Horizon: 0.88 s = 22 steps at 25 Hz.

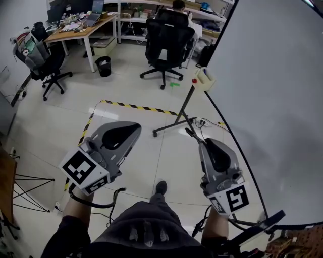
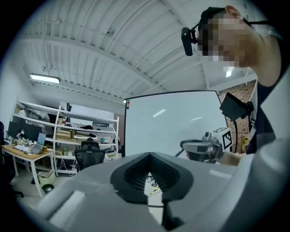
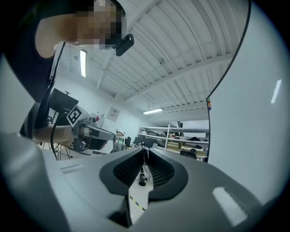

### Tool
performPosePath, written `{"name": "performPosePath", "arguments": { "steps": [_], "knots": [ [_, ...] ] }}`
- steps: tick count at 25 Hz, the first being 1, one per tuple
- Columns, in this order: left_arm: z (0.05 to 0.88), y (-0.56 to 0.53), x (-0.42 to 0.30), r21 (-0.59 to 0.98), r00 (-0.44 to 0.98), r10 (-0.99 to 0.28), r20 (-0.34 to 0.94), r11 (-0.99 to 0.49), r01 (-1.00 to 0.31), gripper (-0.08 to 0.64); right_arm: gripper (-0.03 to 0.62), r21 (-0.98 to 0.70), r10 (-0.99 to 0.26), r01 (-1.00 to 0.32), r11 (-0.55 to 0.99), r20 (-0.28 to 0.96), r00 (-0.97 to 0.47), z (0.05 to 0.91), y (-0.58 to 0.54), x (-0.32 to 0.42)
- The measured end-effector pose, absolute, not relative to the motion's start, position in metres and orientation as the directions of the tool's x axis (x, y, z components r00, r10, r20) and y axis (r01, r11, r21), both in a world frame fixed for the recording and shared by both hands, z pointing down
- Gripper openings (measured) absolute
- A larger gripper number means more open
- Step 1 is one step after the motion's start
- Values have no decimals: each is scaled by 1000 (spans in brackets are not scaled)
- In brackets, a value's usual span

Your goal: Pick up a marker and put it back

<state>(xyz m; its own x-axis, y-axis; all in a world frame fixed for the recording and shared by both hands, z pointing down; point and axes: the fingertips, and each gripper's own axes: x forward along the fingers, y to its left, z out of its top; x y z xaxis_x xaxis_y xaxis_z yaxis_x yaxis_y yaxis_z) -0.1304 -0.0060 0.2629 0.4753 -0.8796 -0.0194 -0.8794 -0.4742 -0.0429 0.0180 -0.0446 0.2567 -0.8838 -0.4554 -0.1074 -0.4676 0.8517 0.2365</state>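
A pale tray [image 1: 206,79] is fixed at the near corner of the big whiteboard [image 1: 272,101]; small things that may be markers lie in it, too small to tell. A red knob [image 1: 194,80] sits beside it. My left gripper [image 1: 136,127] is held out over the floor, well short of the tray, its jaw tips together and nothing between them. My right gripper [image 1: 202,143] hangs close to the whiteboard's edge, jaws also together and empty. The left gripper [image 2: 148,155] view shows the whiteboard [image 2: 172,122] ahead and the right gripper to its right. The right gripper [image 3: 145,151] points along the whiteboard [image 3: 253,136].
The whiteboard's black stand legs [image 1: 174,123] and a power strip [image 1: 202,121] lie on the floor ahead. Yellow-black tape [image 1: 136,107] marks the floor. Beyond are a black office chair [image 1: 166,43], a black bin [image 1: 103,65], a desk [image 1: 83,27] and a seated person [image 1: 177,6].
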Motion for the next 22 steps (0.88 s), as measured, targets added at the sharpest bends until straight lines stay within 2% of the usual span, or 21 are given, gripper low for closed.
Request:
{"name": "performPosePath", "arguments": {
  "steps": [7,14,22],
  "knots": [
    [255,-128,-112,-87,420,-907,19,-420,-903,6,42,183,-412,-435,882,-150,-899,241,-183,40],
    [254,-198,-125,-77,389,-921,18,-389,-918,6,43,200,-381,-404,893,-145,-913,234,-256,28],
    [268,-296,-154,-34,448,-894,-26,-447,-894,6,43,224,-450,-459,860,-93,-888,247,-342,7]
  ]
}}
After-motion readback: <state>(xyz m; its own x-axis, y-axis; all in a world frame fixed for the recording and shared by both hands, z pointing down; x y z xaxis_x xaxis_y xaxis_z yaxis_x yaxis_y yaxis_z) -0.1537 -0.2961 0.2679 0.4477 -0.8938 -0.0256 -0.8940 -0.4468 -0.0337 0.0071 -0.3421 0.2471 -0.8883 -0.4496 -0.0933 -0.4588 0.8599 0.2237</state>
